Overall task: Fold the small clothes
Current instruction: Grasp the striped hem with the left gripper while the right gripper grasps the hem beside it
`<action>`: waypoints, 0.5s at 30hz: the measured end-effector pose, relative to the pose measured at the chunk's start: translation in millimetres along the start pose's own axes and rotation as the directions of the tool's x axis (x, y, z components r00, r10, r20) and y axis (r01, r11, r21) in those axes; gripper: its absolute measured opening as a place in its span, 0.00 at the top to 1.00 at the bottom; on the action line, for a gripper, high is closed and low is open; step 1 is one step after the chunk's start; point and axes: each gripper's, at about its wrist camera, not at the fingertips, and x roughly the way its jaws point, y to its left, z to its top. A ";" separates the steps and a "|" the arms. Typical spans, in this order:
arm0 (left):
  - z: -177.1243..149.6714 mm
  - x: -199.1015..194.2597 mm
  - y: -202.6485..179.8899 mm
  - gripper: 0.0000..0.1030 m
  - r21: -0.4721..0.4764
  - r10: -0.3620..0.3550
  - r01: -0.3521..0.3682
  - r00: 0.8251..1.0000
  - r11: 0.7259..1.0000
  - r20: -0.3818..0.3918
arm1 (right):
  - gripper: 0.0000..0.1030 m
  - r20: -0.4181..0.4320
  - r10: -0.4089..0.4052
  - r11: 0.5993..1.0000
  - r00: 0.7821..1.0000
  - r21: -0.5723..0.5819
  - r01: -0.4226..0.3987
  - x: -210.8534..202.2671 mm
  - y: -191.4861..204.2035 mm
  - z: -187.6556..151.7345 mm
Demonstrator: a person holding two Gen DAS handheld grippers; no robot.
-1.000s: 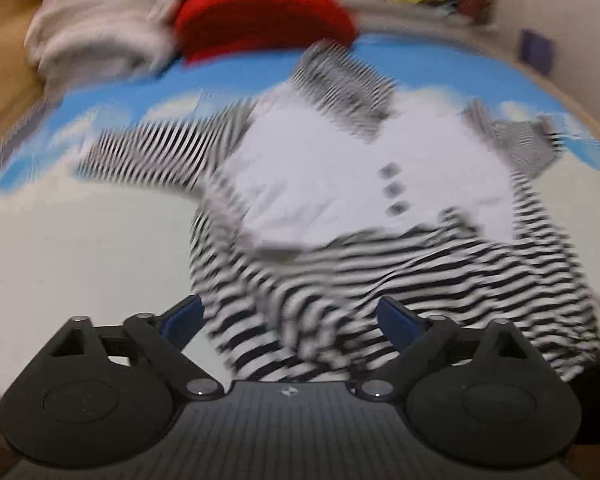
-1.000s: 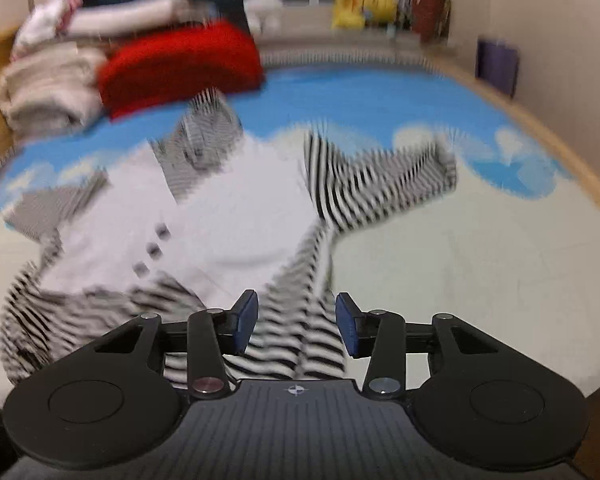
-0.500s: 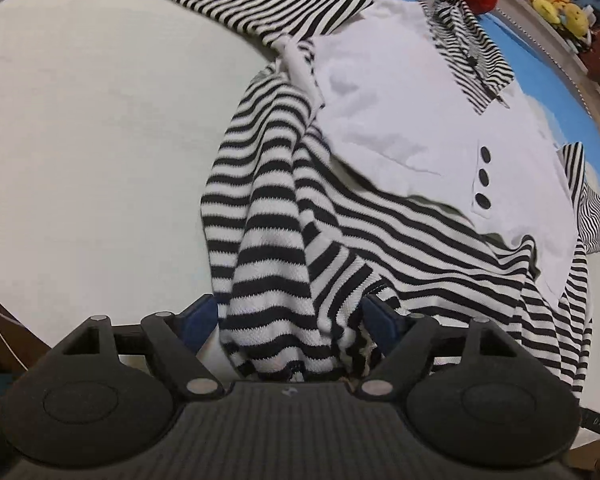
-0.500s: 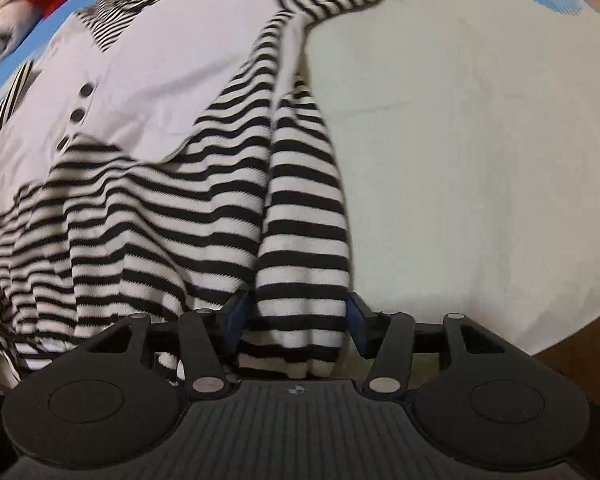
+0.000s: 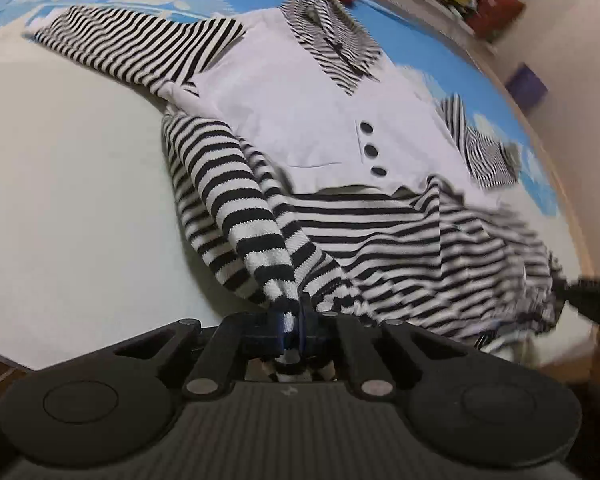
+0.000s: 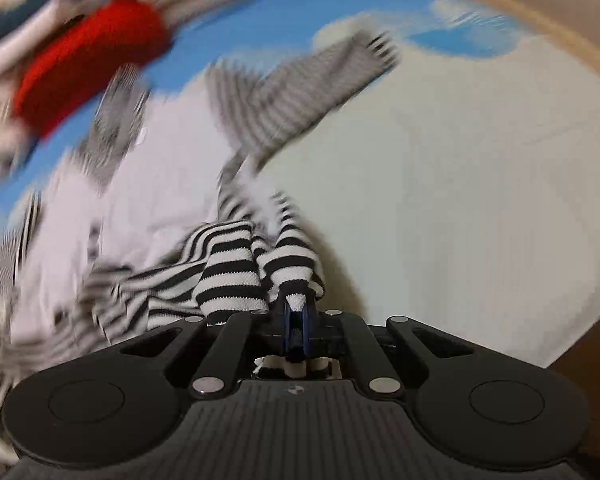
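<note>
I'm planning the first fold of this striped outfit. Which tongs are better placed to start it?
Neither alone. The left tongs and right tongs have each just closed on a striped bottom end of the outfit, which lies on the mat. Probably both should carry the bottom up toward the collar together.

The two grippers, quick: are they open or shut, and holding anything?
Left gripper: has just closed, shut on a bottom corner of the black-and-white striped knit baby suit.
Right gripper: has just closed, shut on the suit's other bottom corner.
</note>
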 end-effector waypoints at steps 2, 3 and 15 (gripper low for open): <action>-4.1 6.0 15.5 0.94 -0.017 0.109 -0.111 0.991 0.994 -0.076 | 0.96 -0.063 0.002 1.000 0.998 -0.026 -0.003 8.2 0.4 -4.5; -5.5 8.1 27.0 0.94 -0.040 0.173 -0.178 0.979 0.983 -0.108 | 0.95 -0.150 0.028 0.998 0.988 -0.055 -0.037 18.8 5.0 -11.4; 7.6 -14.4 41.9 0.27 -0.134 0.164 -0.173 0.984 0.976 -0.069 | 0.94 -0.231 -0.113 0.983 0.966 -0.170 0.074 26.8 8.3 -32.2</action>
